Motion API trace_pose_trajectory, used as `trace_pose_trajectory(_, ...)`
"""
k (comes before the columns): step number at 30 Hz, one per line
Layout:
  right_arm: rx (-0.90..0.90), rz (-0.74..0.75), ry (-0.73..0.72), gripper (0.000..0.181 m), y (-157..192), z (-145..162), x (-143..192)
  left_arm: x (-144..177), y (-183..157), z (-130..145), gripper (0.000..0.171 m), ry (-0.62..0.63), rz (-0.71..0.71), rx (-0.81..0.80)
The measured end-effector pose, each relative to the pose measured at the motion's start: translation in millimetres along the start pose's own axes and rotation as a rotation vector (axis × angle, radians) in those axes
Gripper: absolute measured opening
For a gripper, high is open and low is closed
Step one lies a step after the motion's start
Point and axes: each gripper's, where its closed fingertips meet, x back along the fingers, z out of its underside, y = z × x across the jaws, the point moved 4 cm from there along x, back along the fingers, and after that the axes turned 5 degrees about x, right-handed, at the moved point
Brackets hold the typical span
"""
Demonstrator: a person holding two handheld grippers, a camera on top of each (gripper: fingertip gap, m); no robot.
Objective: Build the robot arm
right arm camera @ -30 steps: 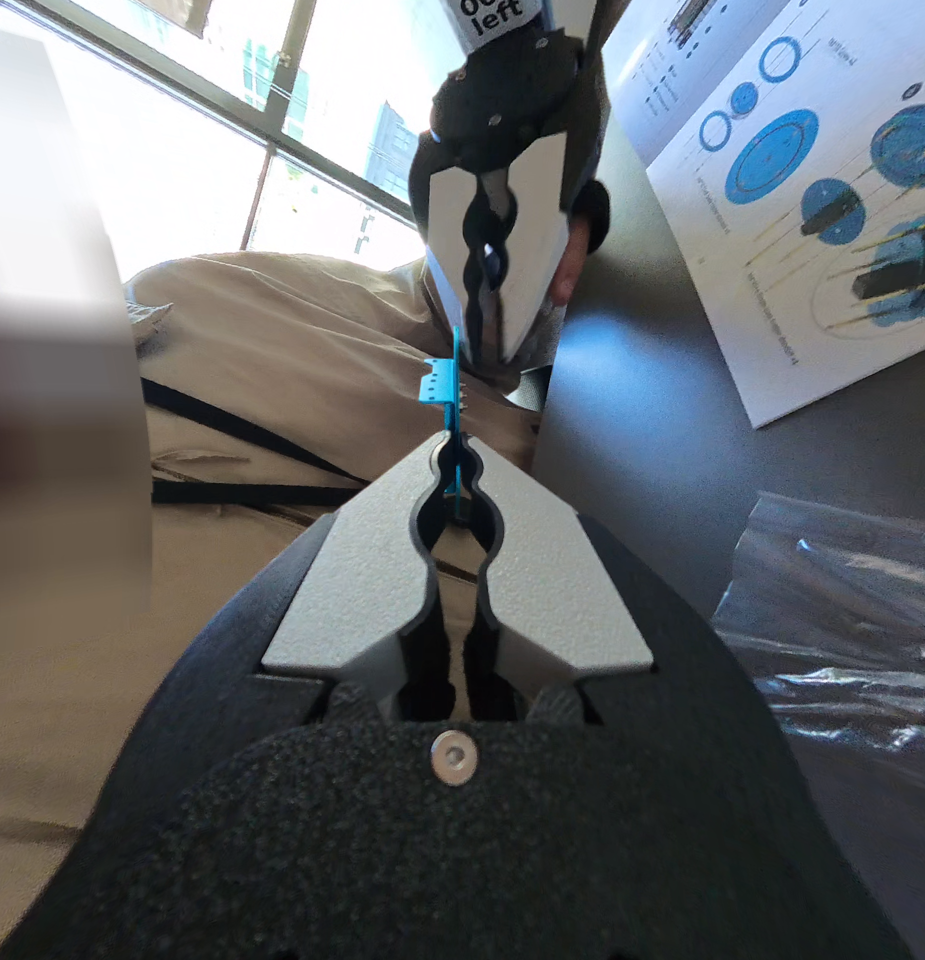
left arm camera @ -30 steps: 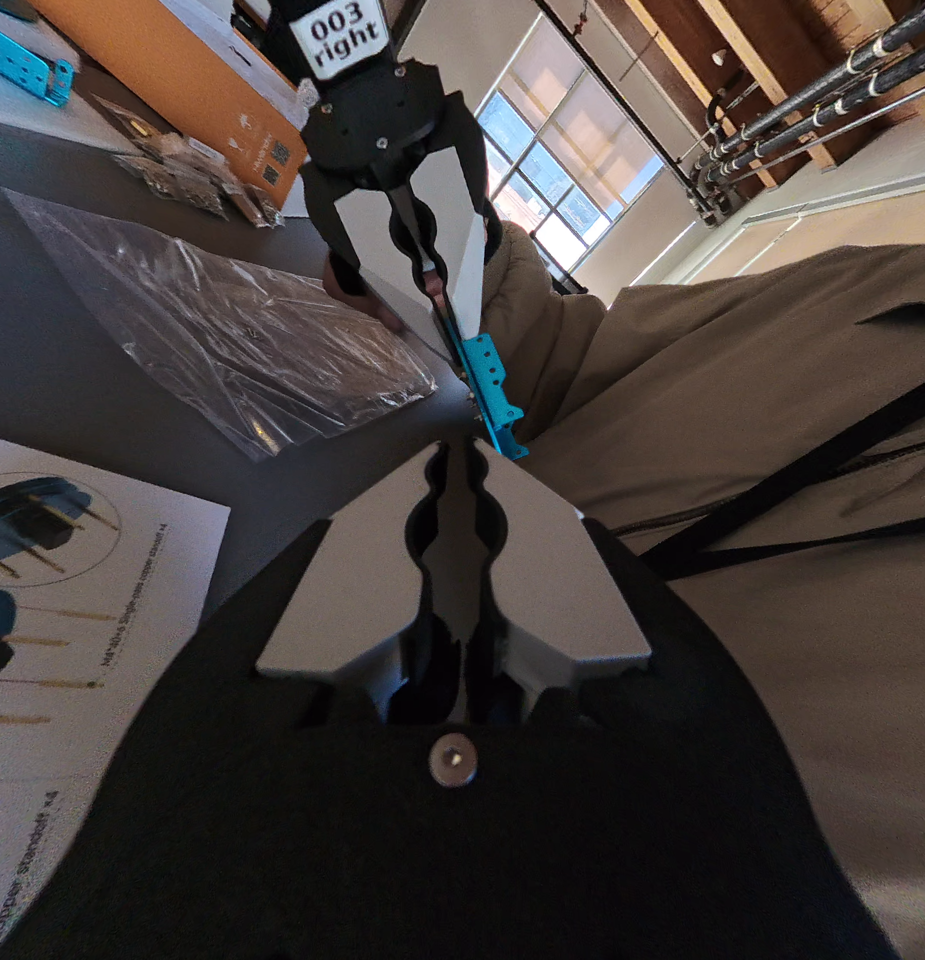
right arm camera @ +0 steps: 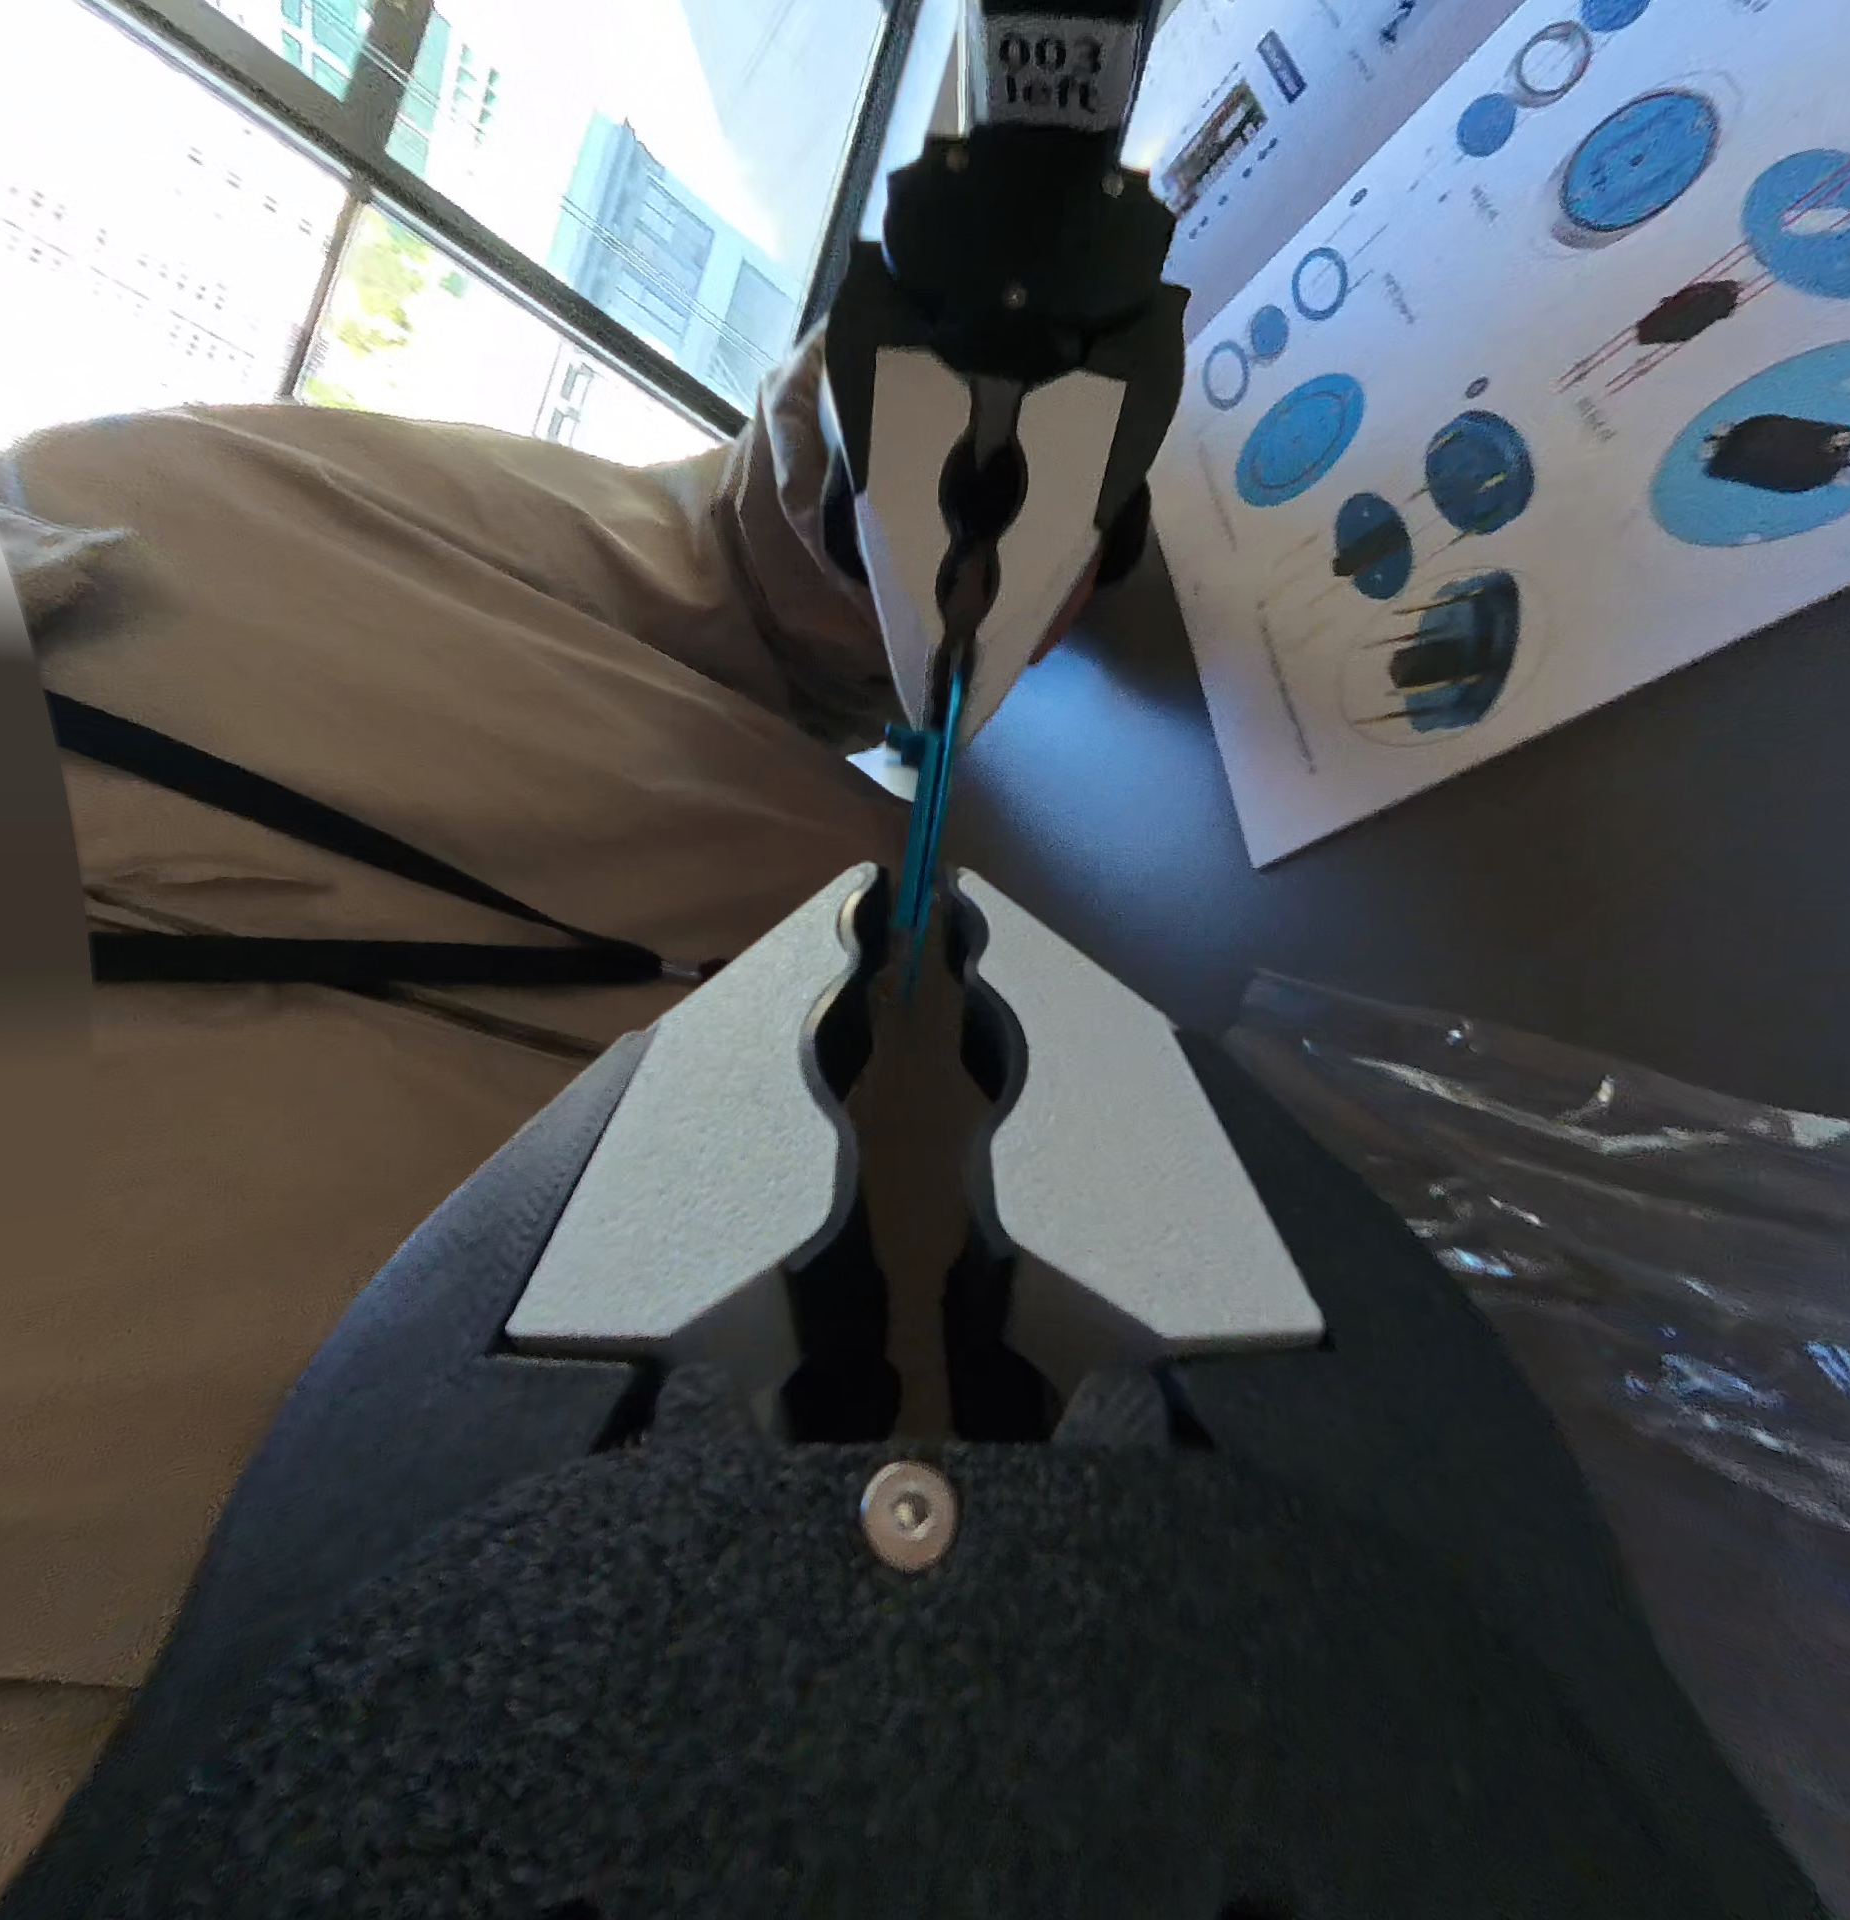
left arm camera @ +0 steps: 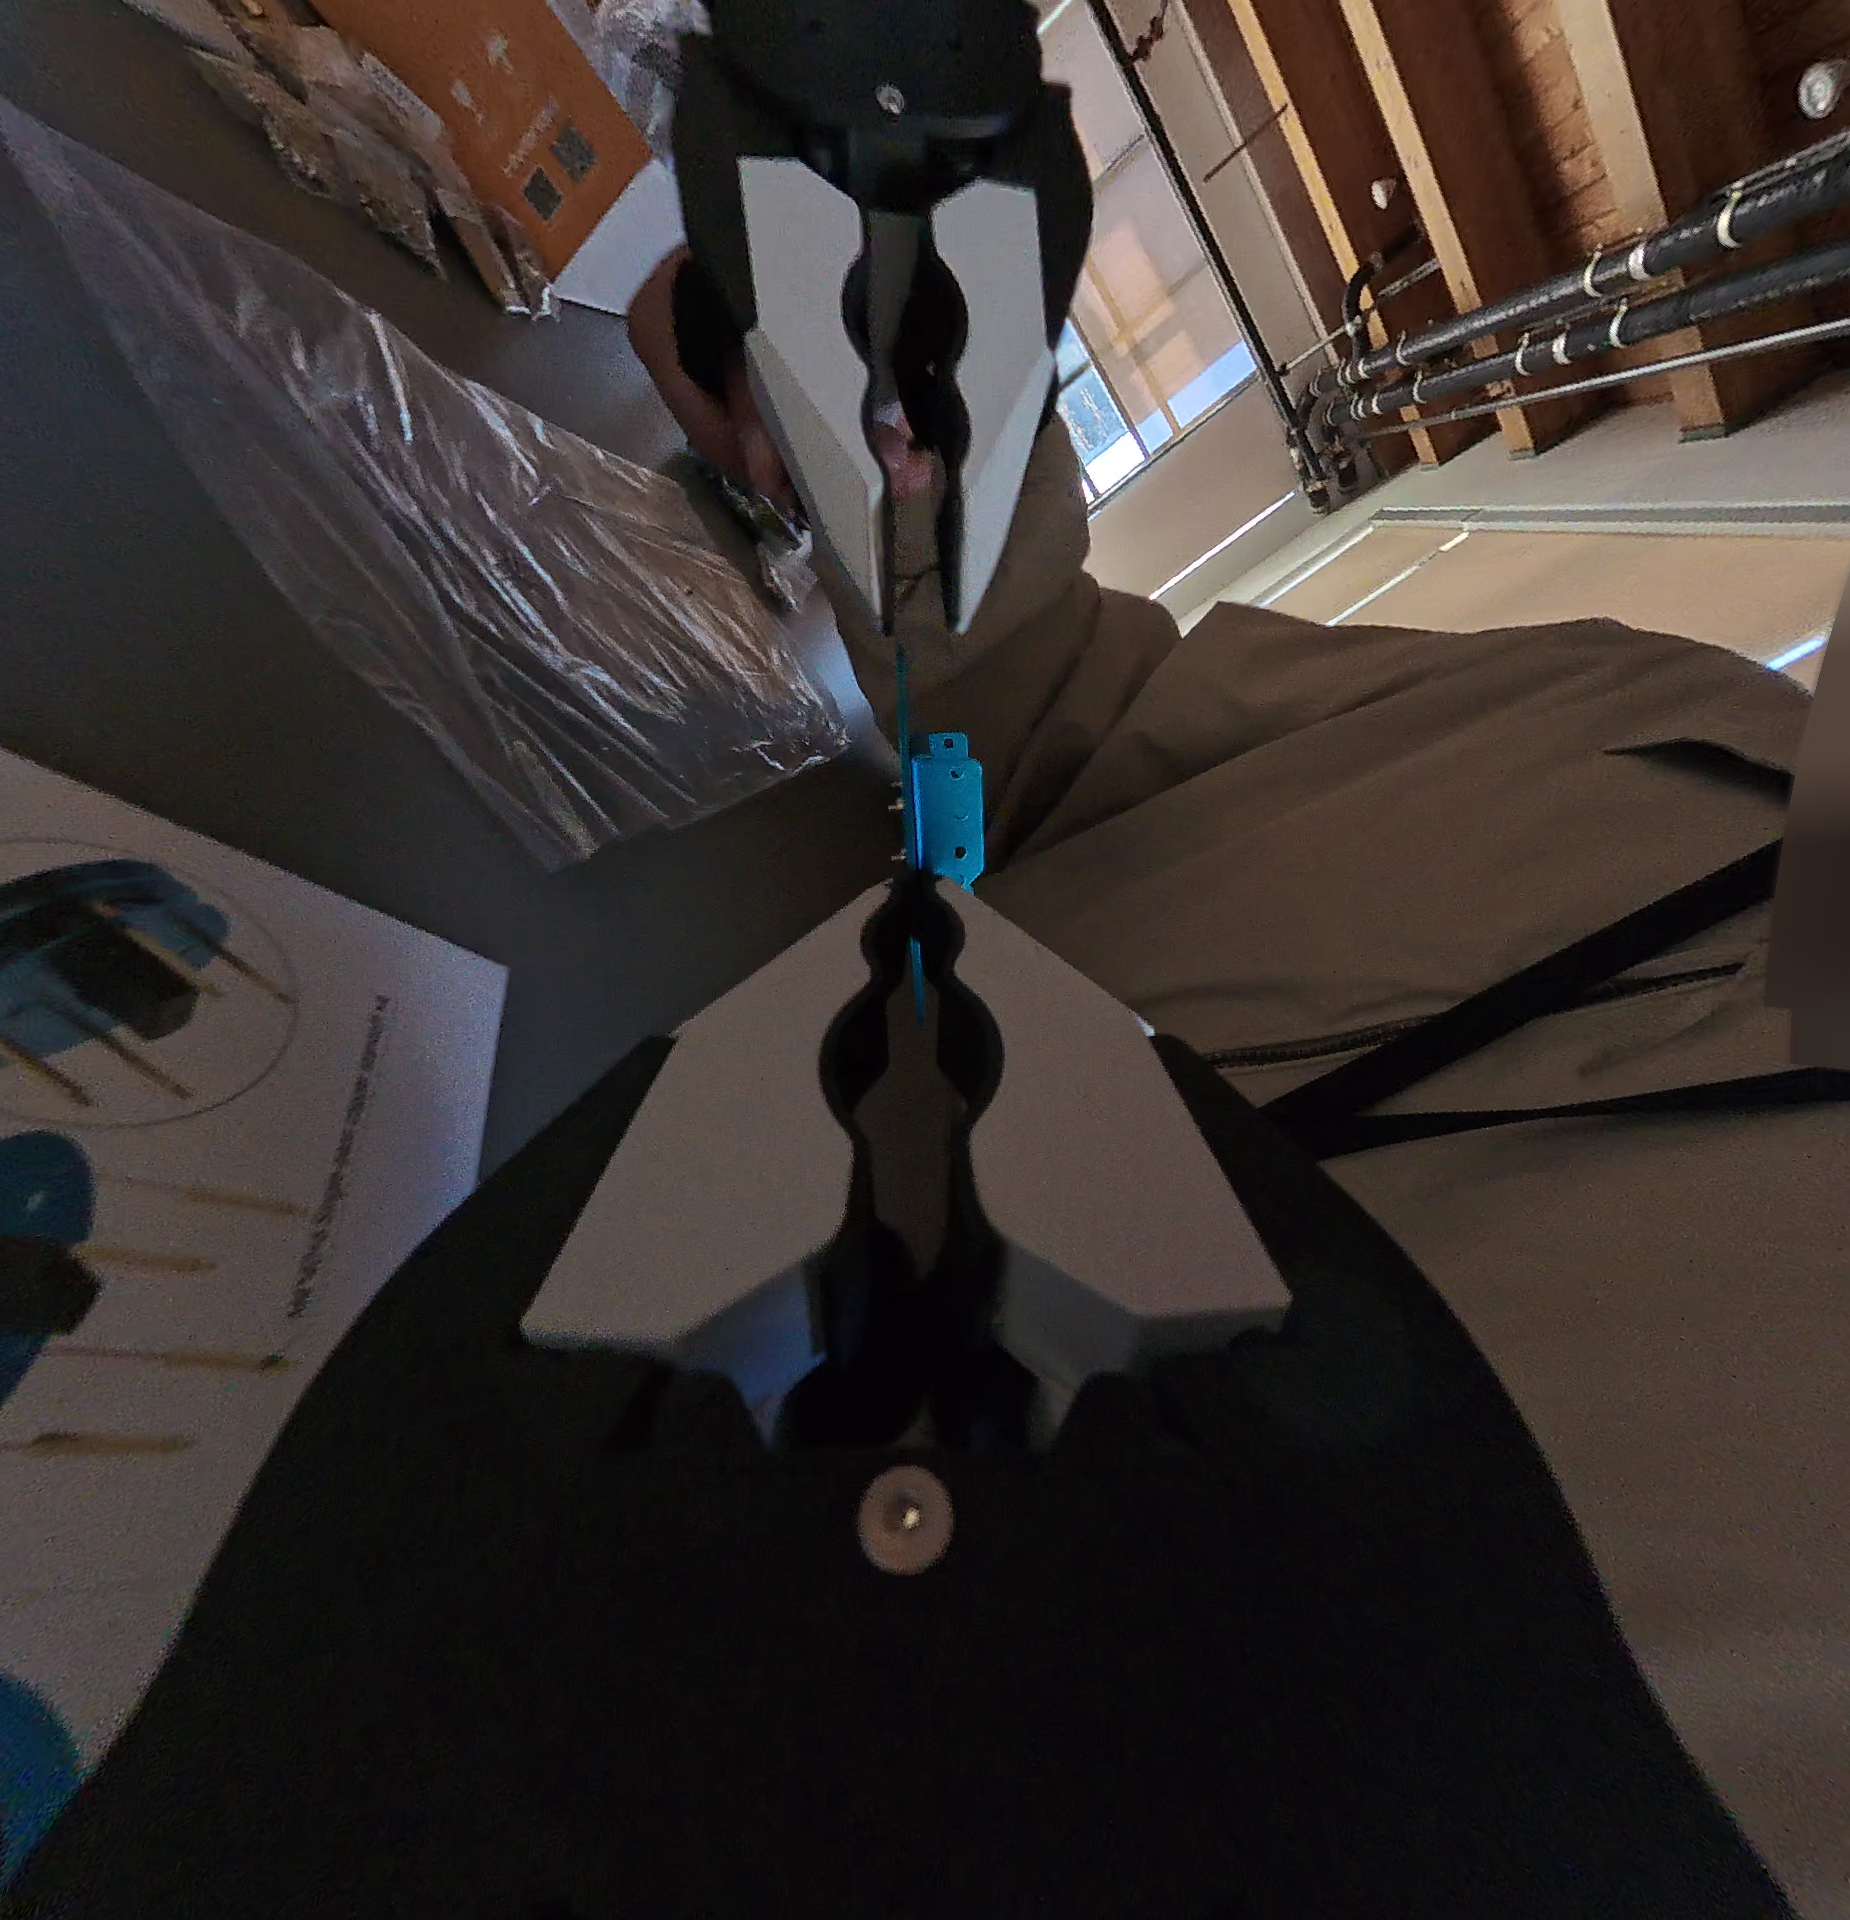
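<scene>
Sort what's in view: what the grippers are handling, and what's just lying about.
In the grippers:
- blue bracket, clamped by the left gripper
- right gripper, open, fingers either side of the bracket's other end

Lying about on the dark table:
- clear plastic bag
- printed sheet
- orange cardboard box
- small packets

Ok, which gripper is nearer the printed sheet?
Left. The left gripper sits right beside the printed sheet; the right gripper is farther off, by the plastic bag.
</scene>
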Motion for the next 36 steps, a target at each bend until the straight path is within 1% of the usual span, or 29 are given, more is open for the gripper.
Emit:
trace_pose_trajectory(2, 0.03, -0.001, 0.026, 0.019, 1.0, 12.1, -0.6, 5.1, 3.8, -7.1, 0.0, -0.029, -0.026, 0.02)
trace_pose_trajectory(4, 0.004, 0.042, 0.023, 0.019, -6.0, 16.9, -0.3, 10.6, 5.8, -20.6, 0.0, -0.117, -0.034, 0.056)
trace_pose_trajectory(5, -0.022, 0.062, -0.028, 0.017, -8.5, 14.3, 2.6, 14.9, 9.9, -28.9, 0.0, -0.19, -0.054, 0.088)
trace_pose_trajectory(7, -0.067, 0.165, -0.202, 0.015, -15.3, 4.2, 11.2, 24.1, 17.8, -41.9, 0.0, -0.351, -0.1, 0.132)
trace_pose_trajectory(8, -0.052, 0.239, -0.271, 0.015, -16.8, 2.5, 14.7, 29.5, 20.9, -47.4, 0.0, -0.45, -0.131, 0.146)
trace_pose_trajectory(10, 0.09, 0.386, -0.44, 0.018, -9.5, -2.0, 20.9, 41.8, 26.5, -52.0, 0.0, -0.634, -0.223, 0.158)
trace_pose_trajectory(13, 0.304, 0.585, -0.59, 0.019, 4.5, -1.0, 26.5, 63.2, 32.8, -45.3, 0.0, -0.878, -0.391, 0.188)
trace_pose_trajectory(15, 0.346, 0.675, -0.635, 0.017, 5.0, 6.0, 27.3, 81.0, 35.6, -36.6, 0.0, -1.017, -0.48, 0.222)
trace_pose_trajectory(18, 0.328, 0.698, -0.626, 0.014, -0.2, 19.5, 22.1, 113.3, 37.8, -23.6, 0.0, -1.201, -0.591, 0.26)
trace_pose_trajectory(20, 0.329, 0.7, -0.605, 0.012, -3.5, 24.0, 22.3, 135.0, 38.8, -16.3, 0.0, -1.309, -0.621, 0.291)
trace_pose_trajectory(23, 0.312, 0.699, -0.633, 0.01, -7.8, 26.4, 27.0, 156.1, 38.2, -12.5, 0.0, -1.395, -0.606, 0.324)
trace_pose_trajectory(25, 0.288, 0.655, -0.669, 0.01, -6.4, 24.9, 27.4, 166.0, 35.6, -11.7, 0.0, -1.409, -0.66, 0.3)
trace_pose_trajectory(27, 0.272, 0.614, -0.672, 0.01, -4.7, 24.3, 26.2, 172.7, 33.7, -11.2, 0.0, -1.417, -0.682, 0.294)
trace_pose_trajectory(33, 0.286, 0.65, -0.665, 0.01, -5.9, 25.0, 30.4, 187.4, 38.8, -5.8, 0.0, -1.438, -0.706, 0.335)
trace_pose_trajectory(36, 0.287, 0.656, -0.67, 0.01, -6.2, 24.8, 31.6, 195.6, 37.9, -3.8, 0.0, -1.45, -0.722, 0.329)
